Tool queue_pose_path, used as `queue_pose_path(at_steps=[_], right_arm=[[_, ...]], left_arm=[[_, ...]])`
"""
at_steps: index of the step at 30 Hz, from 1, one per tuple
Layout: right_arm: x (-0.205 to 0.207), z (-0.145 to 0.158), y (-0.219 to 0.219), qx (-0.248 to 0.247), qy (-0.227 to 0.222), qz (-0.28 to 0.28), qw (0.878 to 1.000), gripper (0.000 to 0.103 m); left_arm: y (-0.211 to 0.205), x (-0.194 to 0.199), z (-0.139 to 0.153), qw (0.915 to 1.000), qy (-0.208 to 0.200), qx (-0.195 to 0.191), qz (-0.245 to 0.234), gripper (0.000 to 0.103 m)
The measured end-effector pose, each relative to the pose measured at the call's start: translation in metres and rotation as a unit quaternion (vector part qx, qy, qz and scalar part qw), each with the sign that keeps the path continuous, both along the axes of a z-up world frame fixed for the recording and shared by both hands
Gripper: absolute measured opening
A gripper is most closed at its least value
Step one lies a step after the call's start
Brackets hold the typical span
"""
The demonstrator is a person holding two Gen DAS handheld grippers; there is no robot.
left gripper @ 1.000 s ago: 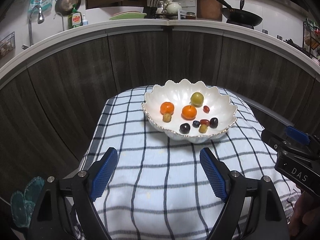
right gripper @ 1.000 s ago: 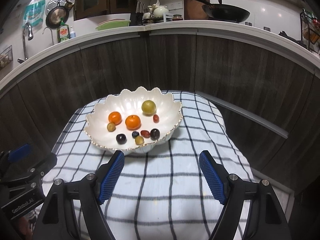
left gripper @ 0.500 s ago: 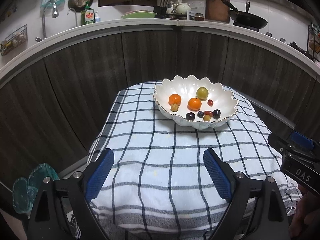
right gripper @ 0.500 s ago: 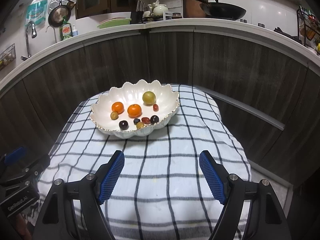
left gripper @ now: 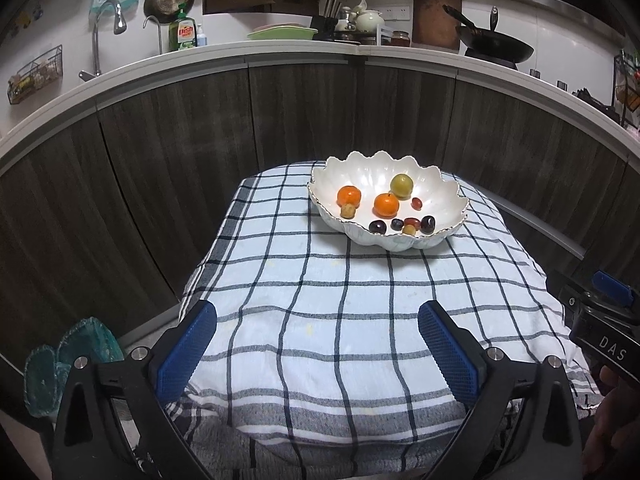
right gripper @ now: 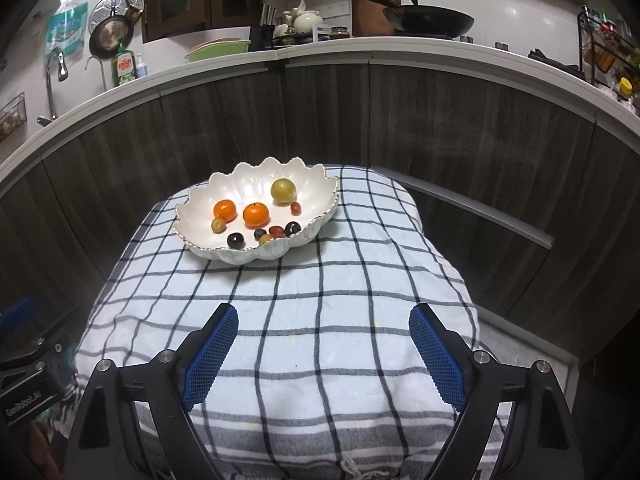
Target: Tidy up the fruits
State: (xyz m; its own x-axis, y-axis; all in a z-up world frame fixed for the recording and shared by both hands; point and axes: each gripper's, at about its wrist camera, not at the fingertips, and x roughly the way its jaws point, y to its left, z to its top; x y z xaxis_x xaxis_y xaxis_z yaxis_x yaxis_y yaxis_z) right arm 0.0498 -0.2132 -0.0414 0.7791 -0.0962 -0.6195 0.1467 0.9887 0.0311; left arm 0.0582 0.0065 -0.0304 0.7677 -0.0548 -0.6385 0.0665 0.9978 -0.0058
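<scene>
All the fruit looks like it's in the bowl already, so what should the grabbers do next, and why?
Probably just draw both back and stop. Every fruit in view, like the two oranges and the green plum, lies inside the white bowl. The left gripper and right gripper have just been opening, with nothing between them, and no fruit lies on the checked cloth.

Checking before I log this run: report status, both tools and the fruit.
Left tool open, empty; right tool open, empty; both jaws just widened. Fruit all in the scalloped white bowl. Checked cloth between tools and bowl bare.
</scene>
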Motion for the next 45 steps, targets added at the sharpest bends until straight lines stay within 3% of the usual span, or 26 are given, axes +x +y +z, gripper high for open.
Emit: queue_pose_path(at_steps=[45], right_arm=[[-0.018, 0.012, -0.001, -0.007, -0.022, -0.003, 1.0, 0.088]], left_arm=[[0.002, -0.013, 0.01, 0.9998, -0.02, -0.006, -0.006, 0.103]])
